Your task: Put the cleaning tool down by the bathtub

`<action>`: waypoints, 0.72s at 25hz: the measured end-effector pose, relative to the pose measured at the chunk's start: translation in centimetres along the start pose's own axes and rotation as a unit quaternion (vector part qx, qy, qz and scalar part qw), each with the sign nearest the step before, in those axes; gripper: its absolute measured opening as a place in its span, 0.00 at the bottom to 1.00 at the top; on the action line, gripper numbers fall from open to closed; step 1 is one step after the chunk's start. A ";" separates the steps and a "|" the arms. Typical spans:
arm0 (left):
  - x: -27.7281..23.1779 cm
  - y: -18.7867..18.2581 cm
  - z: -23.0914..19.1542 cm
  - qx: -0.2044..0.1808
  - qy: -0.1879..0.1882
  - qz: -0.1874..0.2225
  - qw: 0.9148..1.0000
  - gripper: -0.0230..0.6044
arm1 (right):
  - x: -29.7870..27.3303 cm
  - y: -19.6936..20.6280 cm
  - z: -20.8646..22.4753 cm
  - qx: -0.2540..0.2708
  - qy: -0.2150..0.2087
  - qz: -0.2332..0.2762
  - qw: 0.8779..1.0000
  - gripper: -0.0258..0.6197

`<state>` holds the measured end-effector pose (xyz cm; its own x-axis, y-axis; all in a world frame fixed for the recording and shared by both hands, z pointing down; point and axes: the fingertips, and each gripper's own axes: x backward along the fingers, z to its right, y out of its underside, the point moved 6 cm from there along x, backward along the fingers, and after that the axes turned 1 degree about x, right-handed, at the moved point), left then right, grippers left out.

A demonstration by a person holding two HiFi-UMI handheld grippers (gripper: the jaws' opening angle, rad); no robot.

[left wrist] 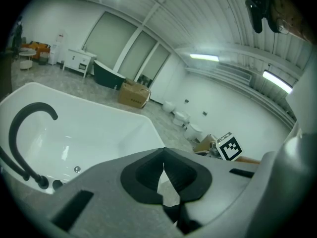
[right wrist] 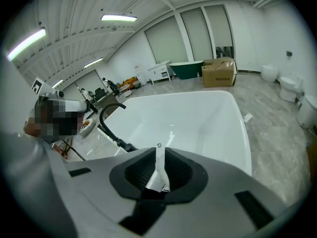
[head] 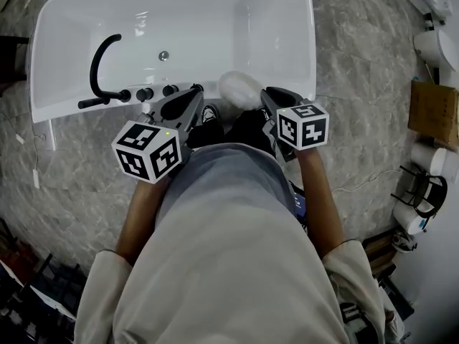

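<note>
By the bathtub's near rim, left tool and right tool are clenched, empty; the white cleaning tool sits between their tips.

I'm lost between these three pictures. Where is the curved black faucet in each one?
Head view: the black faucet arches at the upper left, on the near rim of the white bathtub.
Left gripper view: the faucet is at the far left, curving over the tub.
Right gripper view: the faucet stands left of centre, small, at the tub's left end.
Shared landmark: the white bathtub.
</note>
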<state>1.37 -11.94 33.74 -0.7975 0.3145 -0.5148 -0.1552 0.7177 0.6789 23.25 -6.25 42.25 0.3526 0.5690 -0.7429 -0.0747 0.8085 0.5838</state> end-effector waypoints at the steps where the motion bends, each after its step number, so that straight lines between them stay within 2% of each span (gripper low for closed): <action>1: 0.2 -0.3 0.1 0.000 0.002 0.006 1.000 0.04 | 0.6 -0.2 -0.1 -0.002 0.002 0.009 1.000 0.12; 10: 0.6 -2.1 1.4 -0.019 0.023 0.024 0.999 0.04 | 6.2 -2.3 -0.5 -0.029 0.034 0.095 0.994 0.12; 15: 1.5 -4.3 2.9 -0.051 0.033 0.048 0.997 0.04 | 10.0 -3.7 -1.6 -0.031 0.046 0.154 0.986 0.11; 18: 2.1 -5.6 3.8 -0.050 0.047 0.070 0.995 0.04 | 11.9 -4.2 -2.0 -0.030 0.053 0.178 0.982 0.10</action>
<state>2.73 -12.93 26.90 -0.8653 0.3444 -0.3641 -0.0923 0.6046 0.7912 25.91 -2.56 30.35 0.1958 0.8272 -0.5266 -0.2321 0.5609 0.7947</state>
